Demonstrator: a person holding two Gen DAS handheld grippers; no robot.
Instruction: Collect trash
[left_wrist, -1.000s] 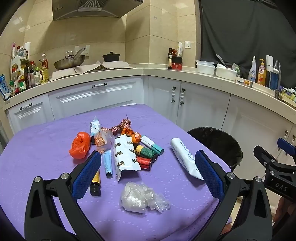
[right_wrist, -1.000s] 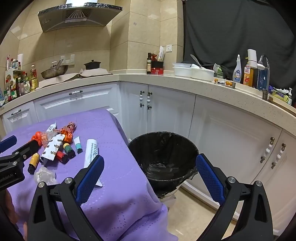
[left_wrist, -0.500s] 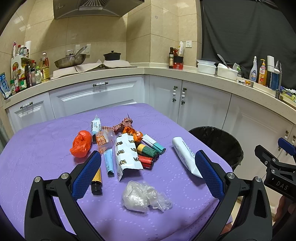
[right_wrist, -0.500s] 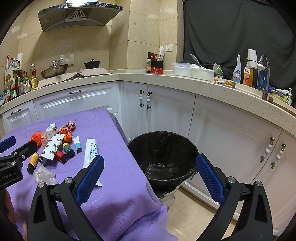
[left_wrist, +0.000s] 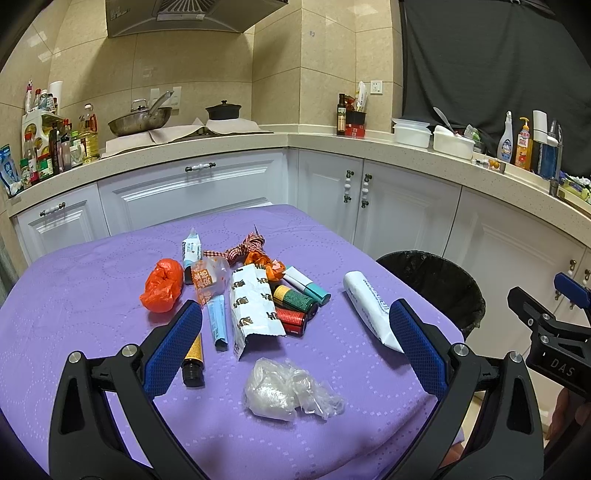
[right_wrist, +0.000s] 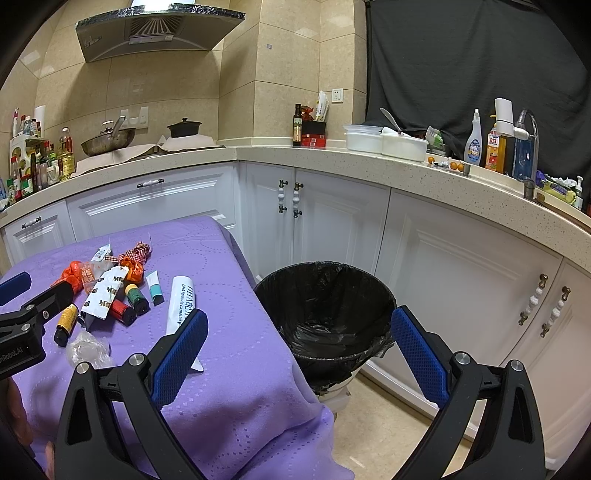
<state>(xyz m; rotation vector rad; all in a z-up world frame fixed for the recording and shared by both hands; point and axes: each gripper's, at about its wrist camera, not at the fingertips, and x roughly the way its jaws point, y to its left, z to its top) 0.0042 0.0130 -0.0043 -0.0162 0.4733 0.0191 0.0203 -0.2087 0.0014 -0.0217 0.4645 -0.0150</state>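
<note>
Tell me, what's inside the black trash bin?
The trash bin holds only its crinkled black liner bag; no trash shows inside. The near rim hides part of the bottom.

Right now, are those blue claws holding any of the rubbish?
Nothing is held. The left gripper and right gripper are both open, with nothing between their pads.

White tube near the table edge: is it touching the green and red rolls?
Apart. In the left wrist view the white tube lies alone, with bare purple cloth plainly visible between it and the green roll and red roll.
</note>
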